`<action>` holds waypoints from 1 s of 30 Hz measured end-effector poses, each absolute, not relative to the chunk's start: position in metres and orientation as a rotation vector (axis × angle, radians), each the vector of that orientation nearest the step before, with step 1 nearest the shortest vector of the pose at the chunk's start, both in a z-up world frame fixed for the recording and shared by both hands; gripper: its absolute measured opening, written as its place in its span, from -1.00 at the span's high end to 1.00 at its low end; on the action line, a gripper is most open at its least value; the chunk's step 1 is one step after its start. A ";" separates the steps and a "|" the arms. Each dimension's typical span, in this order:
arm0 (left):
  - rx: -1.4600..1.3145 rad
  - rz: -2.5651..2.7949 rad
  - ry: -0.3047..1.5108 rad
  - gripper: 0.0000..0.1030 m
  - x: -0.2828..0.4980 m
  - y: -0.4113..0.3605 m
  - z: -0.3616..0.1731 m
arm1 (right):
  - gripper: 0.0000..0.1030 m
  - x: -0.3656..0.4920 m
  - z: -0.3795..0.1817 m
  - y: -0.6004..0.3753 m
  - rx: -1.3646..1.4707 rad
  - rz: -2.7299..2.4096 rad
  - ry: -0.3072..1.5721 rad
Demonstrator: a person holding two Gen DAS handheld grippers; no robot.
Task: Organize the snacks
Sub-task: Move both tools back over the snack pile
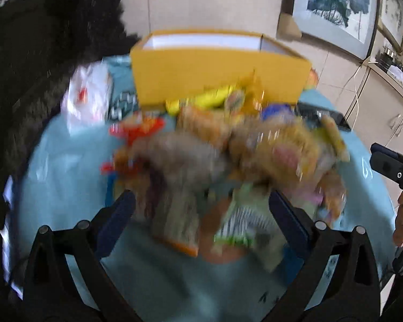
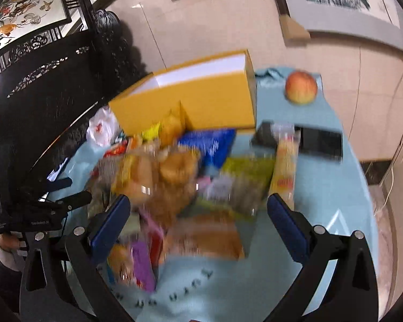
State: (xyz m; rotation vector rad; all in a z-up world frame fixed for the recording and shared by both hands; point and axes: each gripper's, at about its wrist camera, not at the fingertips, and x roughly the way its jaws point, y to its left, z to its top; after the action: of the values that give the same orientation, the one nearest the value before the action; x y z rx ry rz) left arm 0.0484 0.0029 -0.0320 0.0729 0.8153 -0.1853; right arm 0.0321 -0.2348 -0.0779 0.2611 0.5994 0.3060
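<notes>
Snacks: a loose heap of packets [image 2: 190, 182] in the middle of the table, spreading toward its near edge; motion blur hides most labels.
Blue packet: [image 2: 212, 145] at the far side of the heap, just in front of the box.
Green packet: [image 2: 244, 179] right of centre in the heap.
Long yellow packet: [image 2: 284, 166] at the heap's right side, its far end lying over the dark slab.
Purple packet: [image 2: 142, 265] nearest the table's near edge, on the left.
Orange-brown packet: [image 2: 204, 238] at the near side, lying flat.
Box: yellow, open-topped, white inside [image 1: 217, 77]; stands at the table's far edge, directly behind the heap, some packets touching its front wall.
Table: round, covered in pale blue cloth [image 2: 319, 187].
Apple: [image 2: 301, 87] at the far right edge, apart from the heap and right of the box.
Dark slab: flat black object, possibly a tablet [image 2: 319, 141], toward the right edge.
White bag: crumpled plastic [image 1: 87, 99] at the far left edge, beside the box.
Left gripper: [image 1: 201, 214] jaws spread wide, gripping nothing; the heap lies beyond and between the fingers.
Right gripper: [image 2: 198, 214] jaws spread wide, gripping nothing; over the heap's near side.
</notes>
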 end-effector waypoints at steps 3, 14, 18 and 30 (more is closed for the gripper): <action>0.042 -0.182 0.845 -0.96 0.046 0.011 -0.045 | -0.97 0.028 -0.090 -0.231 0.261 0.309 0.623; 0.007 -0.112 0.920 -0.96 0.076 0.019 -0.070 | -0.97 0.027 -0.109 -0.235 0.293 0.244 0.647; -0.077 -0.138 0.921 0.10 0.078 0.027 -0.071 | -0.97 0.032 -0.116 -0.241 0.298 0.207 0.679; -0.082 -0.243 0.876 0.21 0.038 0.028 -0.054 | -0.97 0.010 -0.105 -0.195 0.018 0.290 0.646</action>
State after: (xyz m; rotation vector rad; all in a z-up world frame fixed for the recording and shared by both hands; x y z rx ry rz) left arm 0.0382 0.0277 -0.0537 -0.0823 0.8755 -0.2434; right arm 0.0096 -0.1949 -0.1054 0.0176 0.6457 0.2898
